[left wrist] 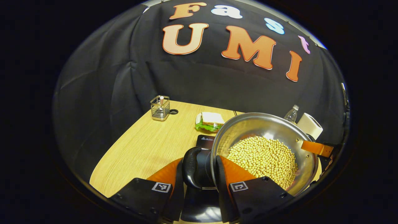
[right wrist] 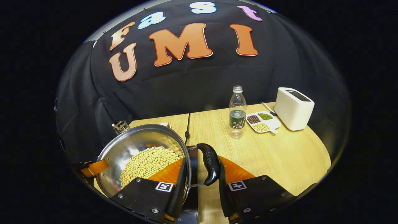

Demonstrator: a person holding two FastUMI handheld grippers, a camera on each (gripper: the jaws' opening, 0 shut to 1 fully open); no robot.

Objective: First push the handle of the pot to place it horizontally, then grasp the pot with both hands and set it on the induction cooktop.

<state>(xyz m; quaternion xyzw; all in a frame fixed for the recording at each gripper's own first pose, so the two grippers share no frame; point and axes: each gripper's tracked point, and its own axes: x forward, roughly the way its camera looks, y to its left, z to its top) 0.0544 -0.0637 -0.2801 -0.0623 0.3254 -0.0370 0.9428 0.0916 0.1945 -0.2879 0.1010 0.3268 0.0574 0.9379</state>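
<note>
A staged booth here, dressed up as a kitchen. Black cloth (right wrist: 192, 84) hangs as the back wall behind a pale wooden table (right wrist: 273, 155). Kitchen props sit all over it: a white toaster (right wrist: 293, 108), a water bottle (right wrist: 237, 112), a divided dish (right wrist: 262, 122) of beans, a sandwich (left wrist: 210, 121) on lettuce, a wire holder (left wrist: 160, 108), and a steel pot (left wrist: 264, 149) of soybeans above a black cooktop (left wrist: 205, 141). No real counters, just cloth.

Shiny metal pot (left wrist: 264, 130), wood-grain table (right wrist: 264, 152)
</note>
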